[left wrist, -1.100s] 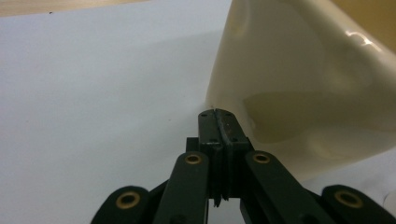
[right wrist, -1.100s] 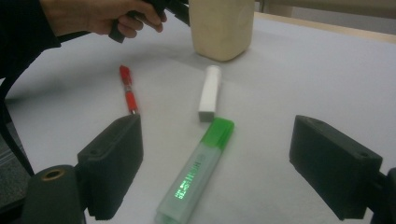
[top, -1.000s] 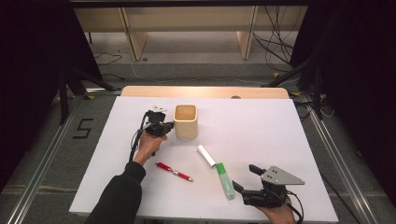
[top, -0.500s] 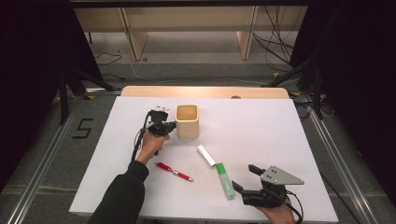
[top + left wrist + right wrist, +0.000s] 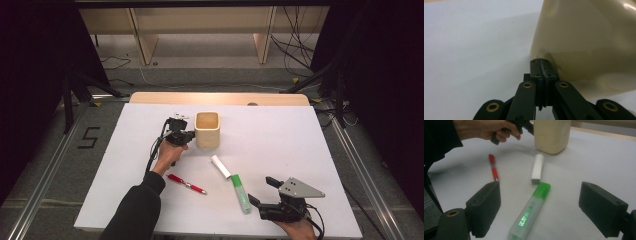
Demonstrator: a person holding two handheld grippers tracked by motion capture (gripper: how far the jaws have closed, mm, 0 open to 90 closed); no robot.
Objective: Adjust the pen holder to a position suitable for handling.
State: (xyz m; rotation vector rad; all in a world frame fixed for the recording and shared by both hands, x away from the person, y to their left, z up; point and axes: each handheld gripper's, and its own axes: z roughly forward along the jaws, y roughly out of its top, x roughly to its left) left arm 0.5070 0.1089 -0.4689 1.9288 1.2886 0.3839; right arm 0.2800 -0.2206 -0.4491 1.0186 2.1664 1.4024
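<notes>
The translucent green plastic highlighter (image 5: 530, 211) lies flat on the white surface (image 5: 310, 150), between the spread jaws of the right gripper (image 5: 541, 212); light, stiff and probably slick, it is best pinched mid-barrel, while the left gripper (image 5: 543, 65), jaws together, sits beside the cream cup (image 5: 207, 129).

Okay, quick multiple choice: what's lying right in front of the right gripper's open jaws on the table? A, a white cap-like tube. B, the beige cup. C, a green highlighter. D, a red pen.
C: in the right gripper view the green highlighter lies between the spread jaws of the right gripper, untouched, while the red pen, the white tube and the beige cup sit farther off.
</notes>
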